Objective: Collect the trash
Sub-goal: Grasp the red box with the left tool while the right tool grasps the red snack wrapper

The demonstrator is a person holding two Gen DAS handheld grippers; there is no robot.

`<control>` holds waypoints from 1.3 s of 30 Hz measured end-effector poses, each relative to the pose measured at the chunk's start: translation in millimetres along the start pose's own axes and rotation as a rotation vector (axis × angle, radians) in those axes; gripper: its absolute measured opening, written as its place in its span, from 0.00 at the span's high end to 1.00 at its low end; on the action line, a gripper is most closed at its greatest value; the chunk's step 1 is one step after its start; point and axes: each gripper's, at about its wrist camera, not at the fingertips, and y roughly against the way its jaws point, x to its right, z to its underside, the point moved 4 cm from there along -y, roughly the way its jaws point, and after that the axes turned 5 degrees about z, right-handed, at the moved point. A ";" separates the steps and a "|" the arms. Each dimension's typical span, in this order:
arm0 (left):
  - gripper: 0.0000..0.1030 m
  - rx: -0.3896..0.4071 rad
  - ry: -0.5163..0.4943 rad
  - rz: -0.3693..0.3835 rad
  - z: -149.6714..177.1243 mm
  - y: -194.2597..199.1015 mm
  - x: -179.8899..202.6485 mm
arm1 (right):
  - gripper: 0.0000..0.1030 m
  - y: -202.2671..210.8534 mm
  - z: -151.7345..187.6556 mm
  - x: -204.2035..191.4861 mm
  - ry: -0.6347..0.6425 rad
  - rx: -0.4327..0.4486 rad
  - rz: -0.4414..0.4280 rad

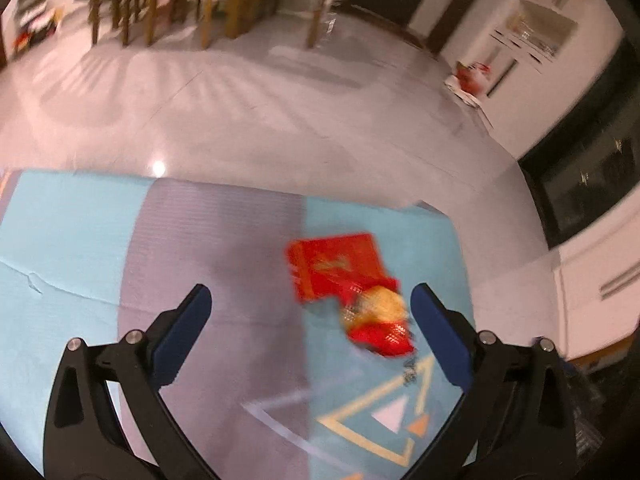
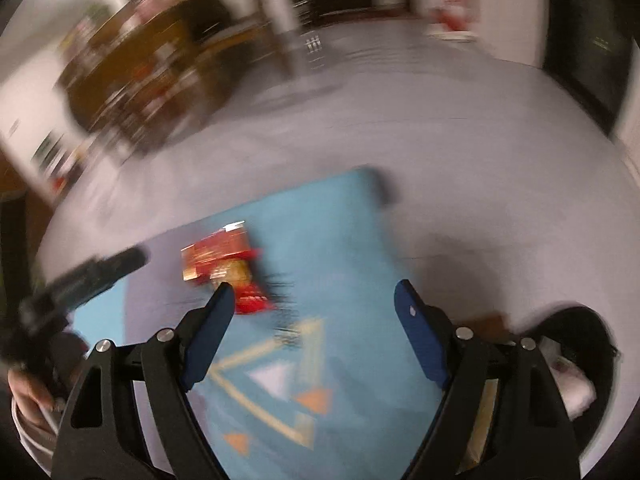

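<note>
A flat red packet [image 1: 336, 268] lies on the blue and grey rug [image 1: 80, 240], with a crumpled red and yellow wrapper [image 1: 378, 320] touching its near corner. My left gripper [image 1: 311, 292] hovers above them, open wide, with nothing between its pads; the wrapper shows just inside its right finger. In the right wrist view the same red packet [image 2: 218, 250] and wrapper [image 2: 244, 284] lie beyond the left fingertip of my right gripper [image 2: 314, 287], which is open and holds nothing. Both views are motion-blurred.
The left tool's dark body [image 2: 92, 276] and a hand [image 2: 24, 396] show at the left. A black bag [image 2: 576, 360] with white contents sits on the floor at the right. Wooden chairs [image 1: 160, 4] stand far back. Red clutter [image 1: 472, 76] lies by a white cabinet.
</note>
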 end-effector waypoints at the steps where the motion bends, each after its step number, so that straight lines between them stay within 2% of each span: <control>1: 0.04 -0.012 0.022 0.006 -4.3 -6.1 -9.0 | 0.23 -15.7 -1.3 -15.7 0.039 -0.017 -0.009; 3: 0.04 -0.036 0.056 0.017 -12.0 -20.2 -18.7 | 0.23 -49.8 -1.3 -40.1 0.112 -0.046 0.005; 6: 0.04 -0.070 0.046 0.011 -11.5 -41.9 -17.0 | 0.29 -90.5 4.6 -49.5 0.152 -0.115 0.035; 10: 0.03 -0.117 0.035 0.029 -15.3 -71.8 -10.0 | 0.56 -120.4 12.8 -26.8 0.052 -0.195 0.047; 11: 0.03 -0.132 0.037 0.037 -17.4 -80.2 -5.5 | 0.67 -119.1 10.7 -16.9 0.009 -0.189 0.020; 13: 0.03 -0.143 0.024 0.048 -21.0 -91.3 2.7 | 0.79 -114.0 6.3 -5.3 -0.039 -0.190 0.011; 17: 0.03 -0.152 -0.123 0.029 -30.4 -113.7 22.7 | 0.80 -91.0 -9.6 28.5 -0.155 -0.163 0.037; 21: 0.04 -0.149 -0.393 0.004 -32.7 -122.3 47.3 | 0.80 -62.6 -15.9 57.2 -0.227 -0.134 0.024; 24: 0.04 -0.204 -0.567 0.035 -21.8 -126.5 61.2 | 0.80 -47.5 -14.5 62.9 -0.254 -0.114 0.026; 26: 0.04 -0.246 -0.641 0.042 -11.9 -130.2 64.1 | 0.80 -39.1 -17.1 63.3 -0.266 -0.099 0.018; 29: 0.07 -0.279 -0.675 -0.016 -4.7 -141.5 61.0 | 0.80 -30.6 -18.7 58.9 -0.273 -0.078 0.001; 30: 0.11 -0.296 -0.668 -0.013 -4.0 -144.9 59.2 | 0.80 -24.0 -14.3 61.8 -0.272 -0.075 -0.003; 31: 0.11 -0.307 -0.650 -0.002 -3.8 -147.1 57.6 | 0.80 -20.7 -13.7 61.3 -0.268 -0.072 -0.010; 34: 0.13 -0.281 -0.637 -0.004 -5.0 -146.7 55.2 | 0.80 -15.6 -14.7 63.7 -0.263 -0.068 -0.026; 37: 0.24 -0.239 -0.596 -0.049 -4.3 -141.3 51.2 | 0.80 -15.7 -14.6 62.1 -0.265 -0.071 -0.024; 39: 0.31 -0.232 -0.556 -0.044 -0.5 -131.9 49.1 | 0.80 -14.8 -14.5 63.5 -0.277 -0.069 -0.026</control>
